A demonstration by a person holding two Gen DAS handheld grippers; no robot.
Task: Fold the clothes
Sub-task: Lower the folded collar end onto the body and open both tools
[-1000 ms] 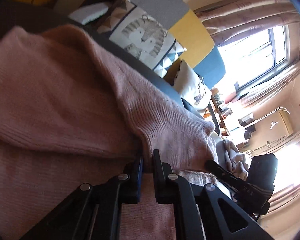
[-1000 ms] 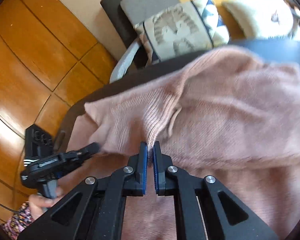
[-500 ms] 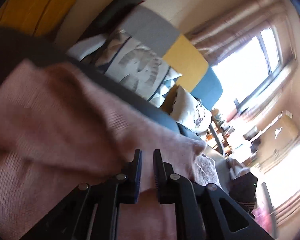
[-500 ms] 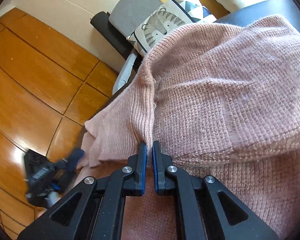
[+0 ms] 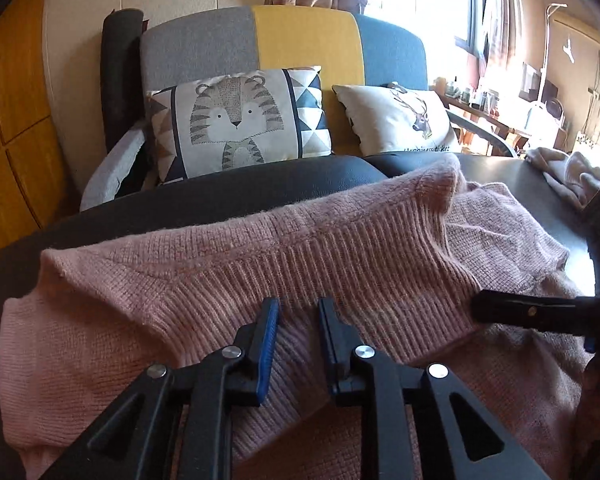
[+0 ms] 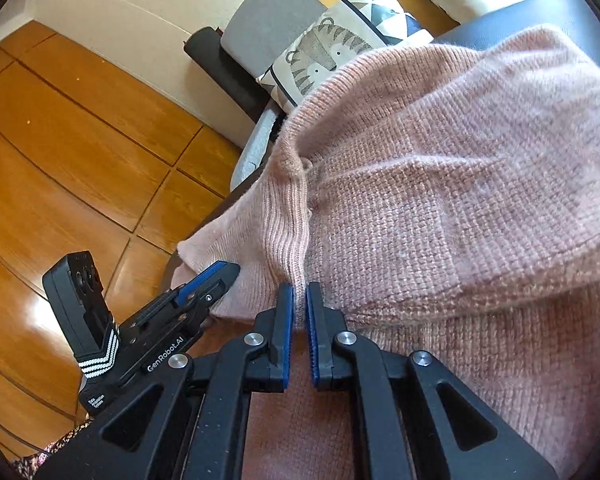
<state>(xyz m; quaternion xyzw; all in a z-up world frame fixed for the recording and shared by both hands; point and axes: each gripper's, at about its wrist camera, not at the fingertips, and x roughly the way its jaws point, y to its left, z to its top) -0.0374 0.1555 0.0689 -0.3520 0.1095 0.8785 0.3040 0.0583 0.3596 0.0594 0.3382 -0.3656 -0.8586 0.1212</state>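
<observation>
A pink knitted sweater (image 5: 340, 256) lies on a dark table (image 5: 220, 196), with its ribbed hem folded over its lower part. My left gripper (image 5: 298, 306) is open and sits over the ribbed hem, holding nothing. My right gripper (image 6: 298, 292) is shut on the ribbed edge of the sweater (image 6: 440, 200), which runs up from between its jaws. The left gripper also shows in the right wrist view (image 6: 216, 276), at the sweater's left edge. The right gripper's finger shows in the left wrist view (image 5: 532, 312), lying on the sweater at the right.
A sofa (image 5: 300, 36) with a tiger cushion (image 5: 236, 120) and a white deer cushion (image 5: 396, 120) stands behind the table. A pale cloth (image 5: 560, 172) lies at the table's far right. Wooden floor (image 6: 60, 160) lies to the left.
My left gripper has let go of the sweater, opened and swung level towards the sofa. My right gripper stays shut on the ribbed edge and has lowered it onto the sweater.
</observation>
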